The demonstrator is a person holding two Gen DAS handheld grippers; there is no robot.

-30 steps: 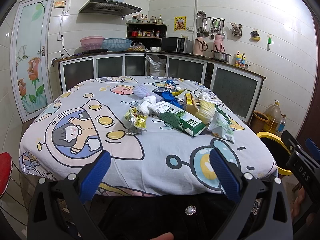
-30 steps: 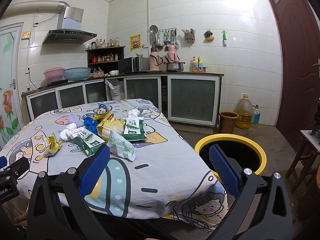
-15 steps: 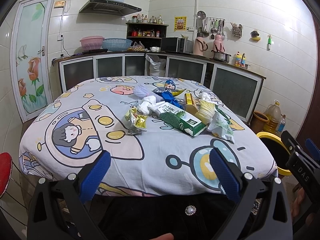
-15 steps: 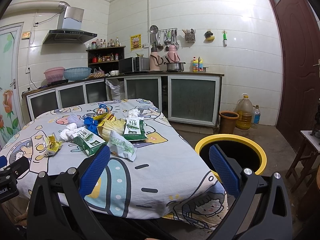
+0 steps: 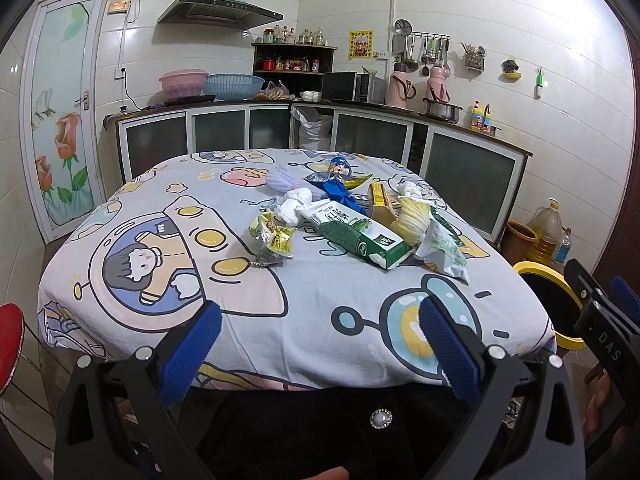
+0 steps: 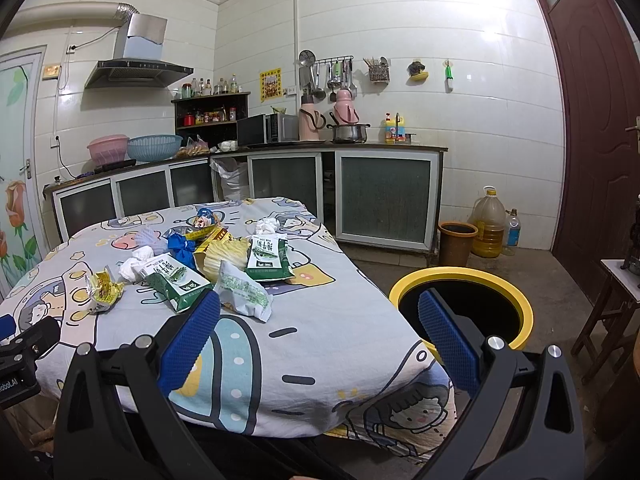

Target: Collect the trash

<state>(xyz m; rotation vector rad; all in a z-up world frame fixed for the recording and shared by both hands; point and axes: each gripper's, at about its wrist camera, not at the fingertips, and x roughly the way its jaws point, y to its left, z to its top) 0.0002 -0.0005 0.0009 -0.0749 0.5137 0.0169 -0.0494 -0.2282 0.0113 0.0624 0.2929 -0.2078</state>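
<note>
While both hang short of the worktop's [image 5: 304, 320] near edge, left gripper [image 5: 320, 344] and right gripper [image 6: 318, 334] stand spread, empty. Wrappers [image 5: 360, 236] lie mid-worktop; yellow-rimmed bin [image 6: 516, 304] beside its right edge.

No real change is detected. The left gripper [image 5: 318, 308] and right gripper [image 6: 319, 300] are framed exactly as a second ago, with no shift in jaw gap or aim. No piece of the trash pile [image 5: 352, 224] has been lifted, slid or turned. The yellow-rimmed bin [image 6: 460, 273] is not displaced. At most a faint camera wobble is noted in the right wrist view, too small to call a move.
</note>
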